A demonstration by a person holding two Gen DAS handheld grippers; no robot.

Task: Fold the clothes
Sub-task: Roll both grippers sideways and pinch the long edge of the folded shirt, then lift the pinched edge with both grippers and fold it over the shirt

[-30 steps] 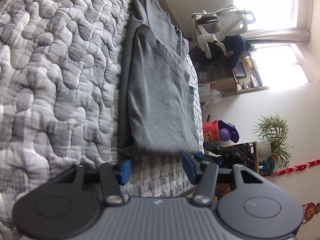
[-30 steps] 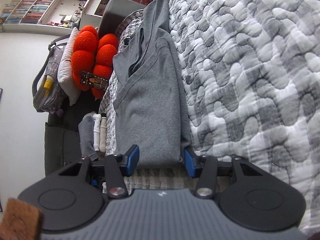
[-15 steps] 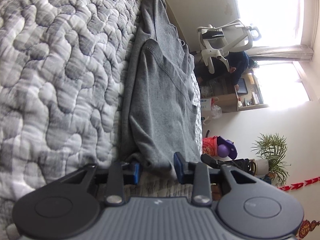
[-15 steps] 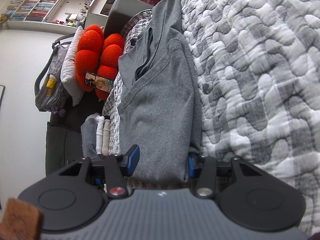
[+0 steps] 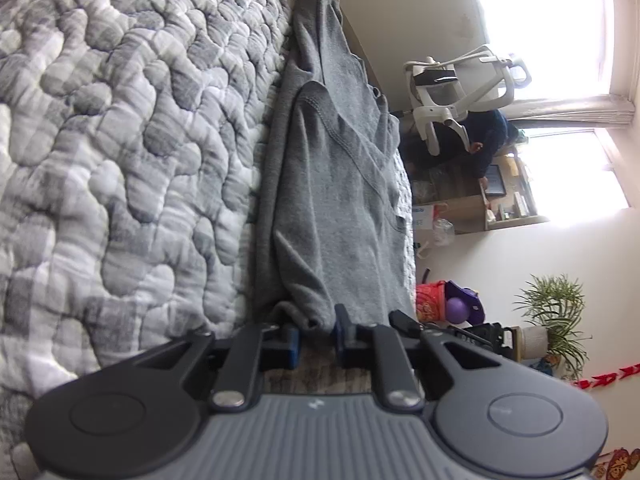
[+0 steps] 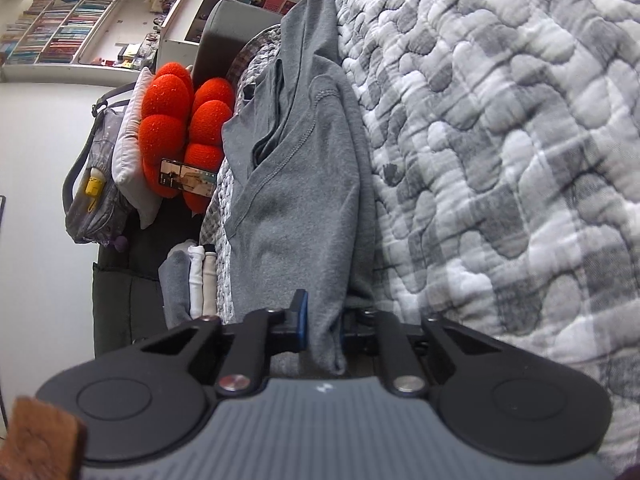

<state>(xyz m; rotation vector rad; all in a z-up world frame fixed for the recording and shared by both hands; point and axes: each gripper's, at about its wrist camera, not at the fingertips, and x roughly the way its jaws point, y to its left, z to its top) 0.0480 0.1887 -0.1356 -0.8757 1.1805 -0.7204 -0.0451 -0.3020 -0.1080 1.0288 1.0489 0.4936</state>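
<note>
Grey-and-white quilted bedspread [image 5: 120, 160] carries the partly folded grey cotton T-shirt [image 5: 336, 200] along its edge. Soft, light, floppy, so grip bunched hems. Left gripper [image 5: 316, 338] and right gripper [image 6: 322, 320] are closing, pinching its near edge.

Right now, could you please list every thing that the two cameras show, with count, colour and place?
shirt: one, grey, partly folded, along the bed's edge
quilt: one, grey and white, covers the bed
office chair: one, white, by the window
plant: one, green, potted, by the wall
cushion: one, red, bobbled, beside the bed
bag: one, grey, beside the cushion
folded clothes: small stack, grey, white and beige, beside the bed
shelves: white, full of books, far wall
left gripper: black, blue pads, jaws closing on the shirt's hem
right gripper: black, blue pads, jaws closing on the shirt's hem
</note>
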